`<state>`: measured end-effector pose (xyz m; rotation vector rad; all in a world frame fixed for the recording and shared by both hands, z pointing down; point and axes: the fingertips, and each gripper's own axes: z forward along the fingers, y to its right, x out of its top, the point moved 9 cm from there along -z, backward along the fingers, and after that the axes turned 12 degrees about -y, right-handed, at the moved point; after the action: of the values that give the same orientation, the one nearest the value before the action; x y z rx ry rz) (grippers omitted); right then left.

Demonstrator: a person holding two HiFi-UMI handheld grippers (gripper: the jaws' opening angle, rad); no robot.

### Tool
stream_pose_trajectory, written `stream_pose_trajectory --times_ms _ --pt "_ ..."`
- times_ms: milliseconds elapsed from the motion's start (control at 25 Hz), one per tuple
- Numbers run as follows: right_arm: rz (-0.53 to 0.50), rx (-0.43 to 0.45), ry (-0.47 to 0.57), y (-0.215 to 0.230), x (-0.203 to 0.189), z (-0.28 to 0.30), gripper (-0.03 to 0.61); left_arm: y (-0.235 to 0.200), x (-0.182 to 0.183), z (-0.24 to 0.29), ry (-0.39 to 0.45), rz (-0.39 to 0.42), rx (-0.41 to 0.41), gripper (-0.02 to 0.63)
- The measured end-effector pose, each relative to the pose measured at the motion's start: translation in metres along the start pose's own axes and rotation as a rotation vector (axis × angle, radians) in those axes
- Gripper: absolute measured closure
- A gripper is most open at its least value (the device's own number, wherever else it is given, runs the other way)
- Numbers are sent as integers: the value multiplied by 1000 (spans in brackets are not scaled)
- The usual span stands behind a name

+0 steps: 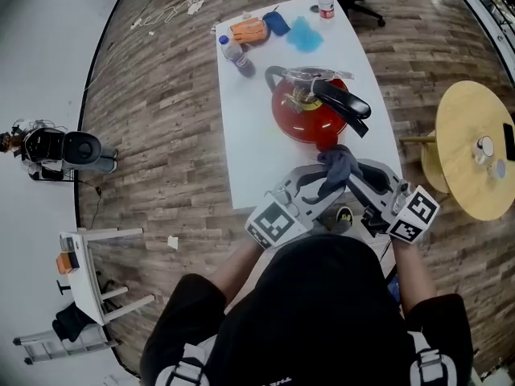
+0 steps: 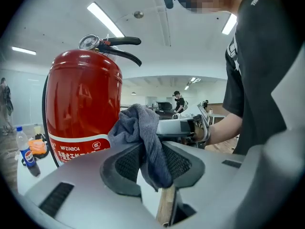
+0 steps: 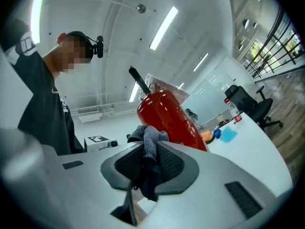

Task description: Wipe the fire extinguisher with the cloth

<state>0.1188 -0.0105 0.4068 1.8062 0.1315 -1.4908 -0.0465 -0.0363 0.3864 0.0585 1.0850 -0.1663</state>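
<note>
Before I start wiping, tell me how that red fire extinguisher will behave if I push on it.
The fire extinguisher stands upright on the white table and looks like a metal cylinder, so it is probably heavy and should resist light wiping. Its glossy shell will likely let the cloth slide. A push high, near the black handle, might tip it.

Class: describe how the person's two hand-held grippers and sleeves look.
The left gripper and right gripper are smooth light-grey shells, each with two rounded jaws lined with black ribbed pads and a white cube bearing black square markers. The person wears a black short-sleeved shirt.
</note>
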Motion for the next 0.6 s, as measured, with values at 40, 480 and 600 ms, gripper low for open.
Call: stream_pose_trajectory --times_ms 40,480,600 --pt "10 -26 54 1 3 -6 494 0 0 -3 16 -15 -11 494" --pt "-289 -190 170 12 62 -1 500 -34 -18 -54 112 -114 164 476" --pt "-221 -187 202 30 59 10 500 -52 -24 -64 85 -168 253 476"
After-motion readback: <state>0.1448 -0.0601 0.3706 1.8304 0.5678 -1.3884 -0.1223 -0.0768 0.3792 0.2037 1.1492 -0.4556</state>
